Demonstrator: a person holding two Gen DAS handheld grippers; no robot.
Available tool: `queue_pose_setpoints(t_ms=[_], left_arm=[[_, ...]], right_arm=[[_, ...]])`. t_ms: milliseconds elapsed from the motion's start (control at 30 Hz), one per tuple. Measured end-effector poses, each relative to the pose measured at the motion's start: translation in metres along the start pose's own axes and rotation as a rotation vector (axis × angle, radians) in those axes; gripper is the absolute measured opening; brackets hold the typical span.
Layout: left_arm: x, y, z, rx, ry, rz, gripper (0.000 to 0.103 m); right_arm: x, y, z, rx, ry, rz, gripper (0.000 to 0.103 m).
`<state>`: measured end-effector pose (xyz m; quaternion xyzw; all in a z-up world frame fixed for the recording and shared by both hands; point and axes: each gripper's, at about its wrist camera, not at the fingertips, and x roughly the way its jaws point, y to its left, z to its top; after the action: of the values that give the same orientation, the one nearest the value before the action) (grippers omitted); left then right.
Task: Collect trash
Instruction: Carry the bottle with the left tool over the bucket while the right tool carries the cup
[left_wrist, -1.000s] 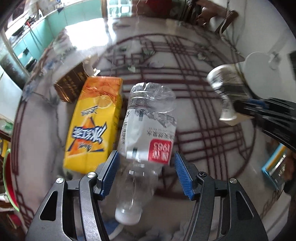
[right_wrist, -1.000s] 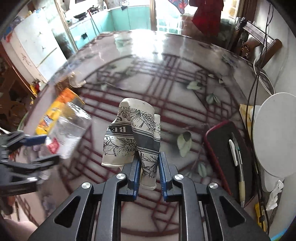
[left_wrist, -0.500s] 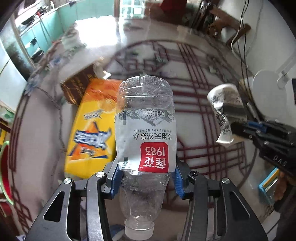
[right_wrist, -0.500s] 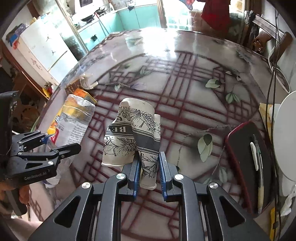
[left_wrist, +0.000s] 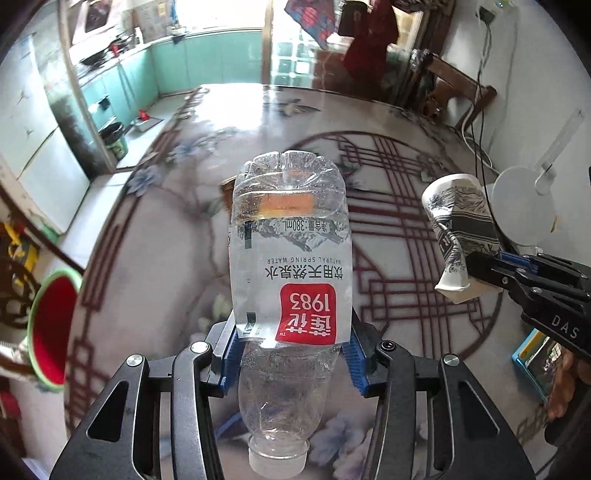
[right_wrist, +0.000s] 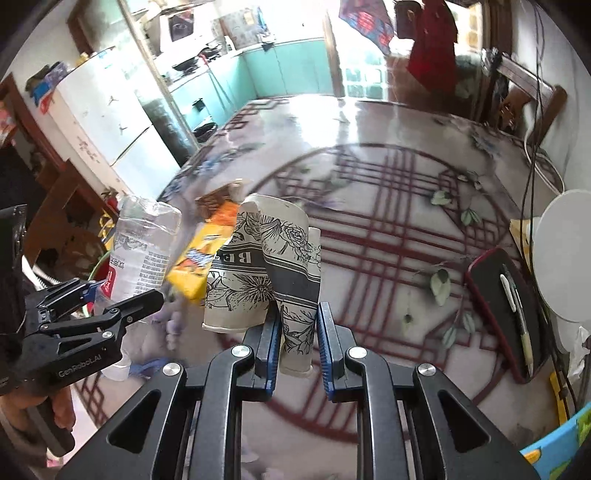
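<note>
My left gripper (left_wrist: 291, 354) is shut on a clear plastic water bottle (left_wrist: 291, 258) with a red and white label. The bottle is held off the table, cap end toward the camera. In the right wrist view the same left gripper (right_wrist: 92, 299) and bottle (right_wrist: 144, 243) show at the left. My right gripper (right_wrist: 295, 332) is shut on a crushed paper cup (right_wrist: 266, 273) with a black floral print, also held in the air. The left wrist view shows that cup (left_wrist: 458, 229) and the right gripper (left_wrist: 491, 269) at the right.
An orange juice carton (right_wrist: 199, 266) and a brown box (right_wrist: 218, 194) lie on the patterned round table (right_wrist: 388, 206). A red bin with a green rim (left_wrist: 51, 325) stands beside the table. A red-cased phone with a pen (right_wrist: 506, 310) and a white lamp base (right_wrist: 565, 258) sit at the right.
The left jaws closed on the bottle, which now stands straight between them. Both grippers rose from the table with their loads, and the carton dropped behind the bottle.
</note>
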<state>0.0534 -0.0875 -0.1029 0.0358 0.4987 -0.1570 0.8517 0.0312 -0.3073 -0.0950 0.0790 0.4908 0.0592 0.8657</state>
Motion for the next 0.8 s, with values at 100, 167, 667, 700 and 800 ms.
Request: queue_pose_setpoints(t_ms=[100, 167, 667, 700, 800], left_arm=[[-0.003, 0.015, -0.004, -0.029, -0.003, 0.014, 0.046], [-0.006, 0.027, -0.01, -0.053, -0.003, 0.024, 0.046], [-0.022, 0.101, -0.033, -0.136, -0.006, 0.054, 0.046], [-0.023, 0.106, -0.033, -0.138, -0.014, 0.053, 0.046], [-0.026, 0.119, -0.032, -0.135, -0.026, 0.051, 0.046]], right_arm=[[-0.002, 0.019, -0.001, -0.031, -0.002, 0.002, 0.016], [-0.002, 0.03, -0.001, -0.045, 0.0, 0.005, 0.016], [0.01, 0.112, 0.007, -0.123, 0.002, 0.009, 0.016], [0.011, 0.12, 0.009, -0.134, 0.0, 0.001, 0.016], [0.015, 0.136, 0.013, -0.151, -0.003, -0.015, 0.016]])
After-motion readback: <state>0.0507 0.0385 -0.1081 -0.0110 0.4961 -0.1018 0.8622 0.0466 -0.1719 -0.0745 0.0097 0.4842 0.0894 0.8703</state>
